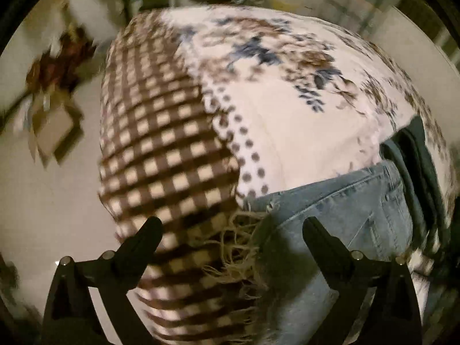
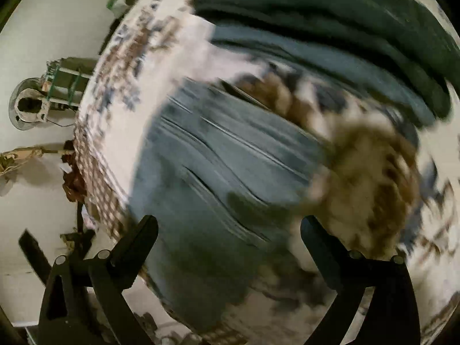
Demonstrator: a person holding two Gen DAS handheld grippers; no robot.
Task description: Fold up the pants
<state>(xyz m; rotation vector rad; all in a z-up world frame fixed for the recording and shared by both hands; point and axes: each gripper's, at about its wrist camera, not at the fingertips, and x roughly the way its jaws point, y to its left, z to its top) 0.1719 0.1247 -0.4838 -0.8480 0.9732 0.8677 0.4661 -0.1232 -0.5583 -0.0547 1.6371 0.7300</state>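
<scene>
The light-blue jeans [image 1: 353,210] lie on a blanket [image 1: 287,109] — floral with a brown checked border — at its near right, just beside dark green folded garments [image 1: 417,155]. The left gripper [image 1: 231,225] hangs spread wide above the fringed edge, holding nothing. The right gripper [image 2: 228,224] is spread wide too — over the blurred jeans [image 2: 218,155].

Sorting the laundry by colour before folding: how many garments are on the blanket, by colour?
Light blue: 1, the jeans.
Dark green: 1, a folded garment beyond them.
Darker teal-blue: 1, a folded garment between those two; too blurred to name.
Total: 3.
</scene>
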